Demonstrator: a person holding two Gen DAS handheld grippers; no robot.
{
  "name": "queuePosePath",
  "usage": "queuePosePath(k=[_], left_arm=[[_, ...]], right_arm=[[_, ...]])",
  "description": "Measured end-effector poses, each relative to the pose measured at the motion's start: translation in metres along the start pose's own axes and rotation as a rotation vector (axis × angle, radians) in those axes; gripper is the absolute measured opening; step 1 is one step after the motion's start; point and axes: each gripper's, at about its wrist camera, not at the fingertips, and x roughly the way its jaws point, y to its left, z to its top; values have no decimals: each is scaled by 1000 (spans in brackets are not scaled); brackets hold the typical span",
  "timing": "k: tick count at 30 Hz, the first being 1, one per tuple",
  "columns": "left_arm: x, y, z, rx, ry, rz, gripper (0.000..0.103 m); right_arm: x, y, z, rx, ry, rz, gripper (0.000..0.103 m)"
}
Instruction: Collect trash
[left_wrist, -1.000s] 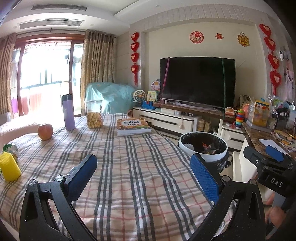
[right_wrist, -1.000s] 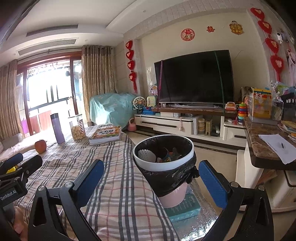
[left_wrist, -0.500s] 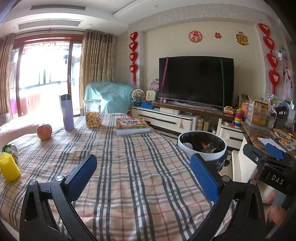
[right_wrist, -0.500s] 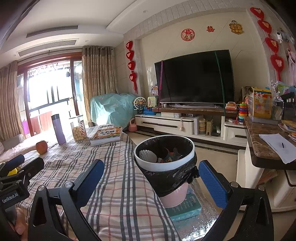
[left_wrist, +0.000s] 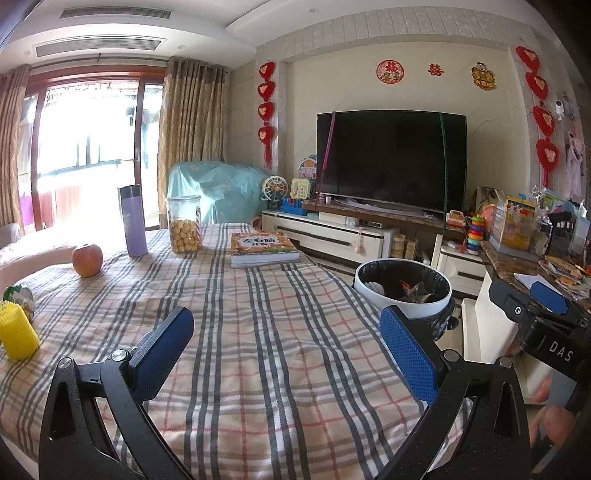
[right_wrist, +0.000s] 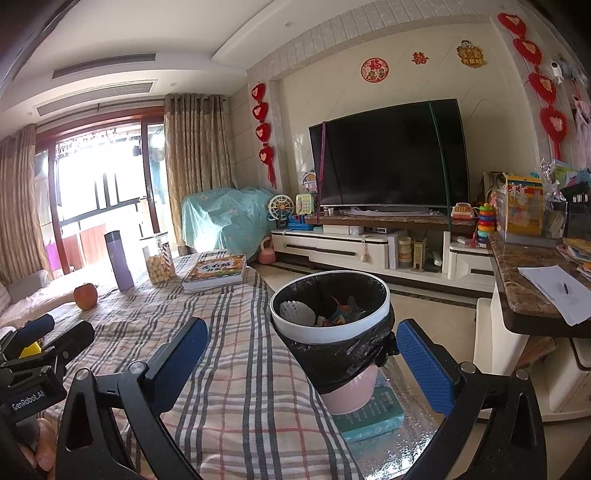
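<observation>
**Over the plaid worktop, both pairs of fingers spread wide**

Between my two tools lies a broad bare stretch of the plaid-covered worktop (left_wrist: 280, 332), whose right edge curves away just beside the trash bin (right_wrist: 328, 325). My left fingers (left_wrist: 286, 349) hang over the near middle of the cloth, released and holding nothing. My right fingers (right_wrist: 301, 360) hover at the worktop's right edge, likewise spread and empty, with the bin standing between and beyond them.

That bin, white-rimmed with a black liner, holds a white ribbed piece at its left and some crumpled colourful scraps at the middle. It stands on a teal box (right_wrist: 369, 410) on the floor.

Far across the cloth stand a purple flask (left_wrist: 132, 221), a clear jar (left_wrist: 184, 224) partly filled with round yellow snacks, and a book (left_wrist: 263, 249) lying flat near the far right edge. An apple (left_wrist: 87, 259) sits farther left. A yellow ribbed object (left_wrist: 16, 334) rests at the near left edge. My right tool's body shows at the right of the left view, well apart from the left fingers.
</observation>
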Motion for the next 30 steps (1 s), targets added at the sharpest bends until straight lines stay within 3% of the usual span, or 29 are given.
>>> queuePosePath(k=[30], left_arm=[[14,1,-10,0,27,-17,103]], right_arm=[[4,3,3,17,8,32,103]])
